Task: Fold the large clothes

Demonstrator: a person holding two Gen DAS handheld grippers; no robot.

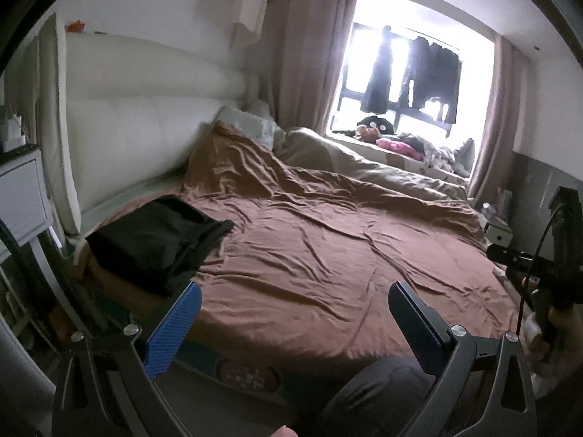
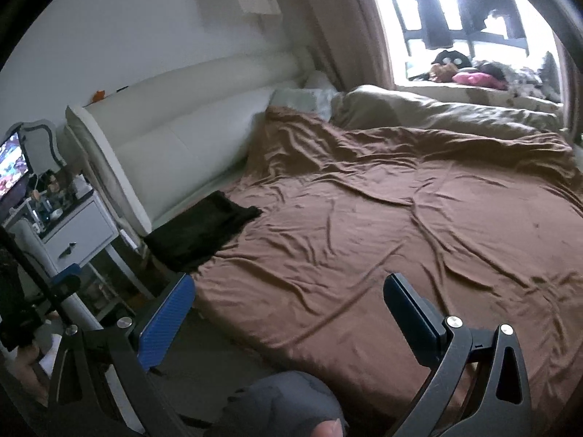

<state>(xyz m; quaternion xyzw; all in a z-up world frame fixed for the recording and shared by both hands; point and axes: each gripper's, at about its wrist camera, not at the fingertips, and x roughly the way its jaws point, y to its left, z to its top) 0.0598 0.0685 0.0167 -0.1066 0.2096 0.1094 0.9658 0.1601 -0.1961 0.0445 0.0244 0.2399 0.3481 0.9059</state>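
A folded black garment (image 1: 160, 240) lies on the near left corner of the bed, by the headboard; it also shows in the right wrist view (image 2: 202, 235). The bed is covered by a wrinkled brown sheet (image 1: 328, 247) (image 2: 382, 225). My left gripper (image 1: 293, 293) is open and empty, held above the bed's near edge, to the right of the black garment. My right gripper (image 2: 288, 286) is open and empty, also over the near edge. The right gripper's body shows at the right edge of the left wrist view (image 1: 546, 273).
A white padded headboard (image 1: 145, 116) runs along the left. A white nightstand (image 2: 78, 231) with clutter stands left of the bed. A beige duvet (image 1: 364, 167) and pillows lie at the far side by the window (image 1: 400, 73). My knee (image 2: 284, 404) is below.
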